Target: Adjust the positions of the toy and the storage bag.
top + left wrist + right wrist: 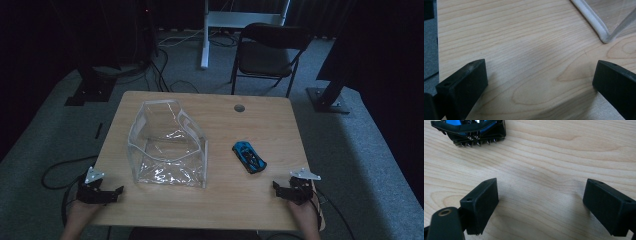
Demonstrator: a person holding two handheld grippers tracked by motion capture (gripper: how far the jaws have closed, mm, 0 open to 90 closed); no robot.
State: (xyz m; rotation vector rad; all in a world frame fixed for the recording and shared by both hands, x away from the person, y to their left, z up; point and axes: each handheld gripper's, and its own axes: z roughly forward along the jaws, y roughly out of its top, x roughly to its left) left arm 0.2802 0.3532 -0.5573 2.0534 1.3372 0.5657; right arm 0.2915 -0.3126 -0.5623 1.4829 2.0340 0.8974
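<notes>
- High view: your left gripper point(118, 191) and right gripper point(276, 188) rest on the pale wood-grain table point(220, 200), jaws spread wide, holding nothing.
- Glossy blue toy car point(249, 156) lies right of the clear, white-edged plastic bag point(167, 145) (crinkled, standing open), near your right gripper.

Left black two-jaw gripper point(111, 192) low at near left, jaws spread wide, nothing between. Right black two-jaw gripper point(281, 189) low at near right, jaws wide apart, empty. Hands gripping from behind, forearms entering from bottom edge. Grippers well apart.
</notes>
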